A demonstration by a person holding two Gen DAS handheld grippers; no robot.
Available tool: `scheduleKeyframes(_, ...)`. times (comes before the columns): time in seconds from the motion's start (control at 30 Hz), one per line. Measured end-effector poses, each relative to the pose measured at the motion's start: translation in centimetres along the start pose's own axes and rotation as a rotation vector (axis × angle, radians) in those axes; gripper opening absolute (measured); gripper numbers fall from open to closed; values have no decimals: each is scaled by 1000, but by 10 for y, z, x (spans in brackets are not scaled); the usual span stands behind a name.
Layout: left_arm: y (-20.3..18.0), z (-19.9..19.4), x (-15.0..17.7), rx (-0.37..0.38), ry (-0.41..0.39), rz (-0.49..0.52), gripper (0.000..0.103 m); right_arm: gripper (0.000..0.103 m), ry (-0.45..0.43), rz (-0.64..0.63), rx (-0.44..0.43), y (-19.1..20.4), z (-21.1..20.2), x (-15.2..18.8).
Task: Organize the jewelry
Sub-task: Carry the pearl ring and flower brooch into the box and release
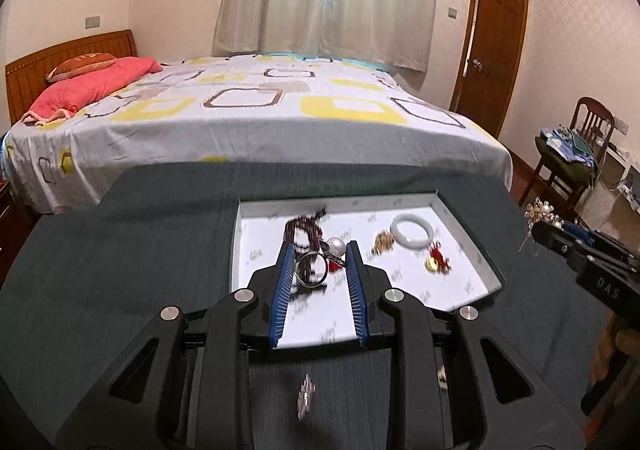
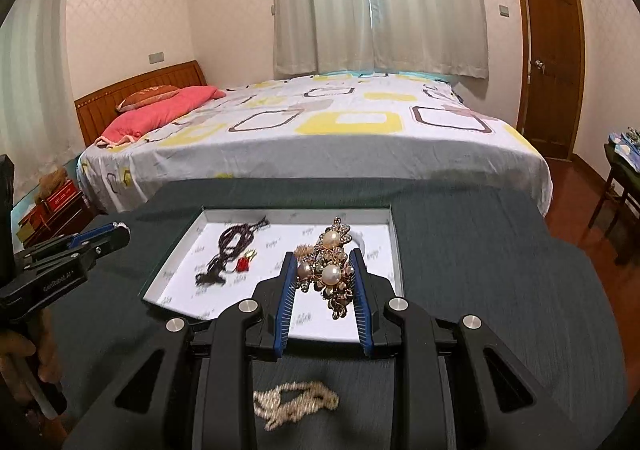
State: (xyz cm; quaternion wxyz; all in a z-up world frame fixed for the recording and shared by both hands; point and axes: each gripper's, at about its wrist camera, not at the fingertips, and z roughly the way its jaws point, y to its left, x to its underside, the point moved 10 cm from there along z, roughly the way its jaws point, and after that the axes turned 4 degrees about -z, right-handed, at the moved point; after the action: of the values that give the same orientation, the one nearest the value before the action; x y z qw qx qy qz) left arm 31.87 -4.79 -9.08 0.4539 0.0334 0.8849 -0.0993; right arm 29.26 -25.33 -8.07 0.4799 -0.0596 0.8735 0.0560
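Jewelry lies in a white tray [image 1: 240, 250] on the dark table [image 1: 120, 250]: beads [image 1: 304, 230], a bangle [image 1: 412, 231]. From the left wrist we see our left claw [image 1: 320, 262] pinching a ring [image 1: 311, 270] above the tray. From the right wrist we see our right claw [image 2: 325, 270] clamped on a pearl brooch [image 2: 332, 274]; a pale chain [image 2: 296, 402] lies on the table beneath.
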Motion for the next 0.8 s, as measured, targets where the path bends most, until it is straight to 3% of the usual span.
scheduleKeyframes(0.2,1,34,1,-2,27,1,26,27,23,-4,2,-5,31,2)
scheduleKeyframes(0.4,13,75,29,-31,112,-5,26,27,103,9,10,-14,66,28)
scheduleKeyframes(0.8,33,107,64,-71,202,-8,26,27,229,17,29,-27,103,71)
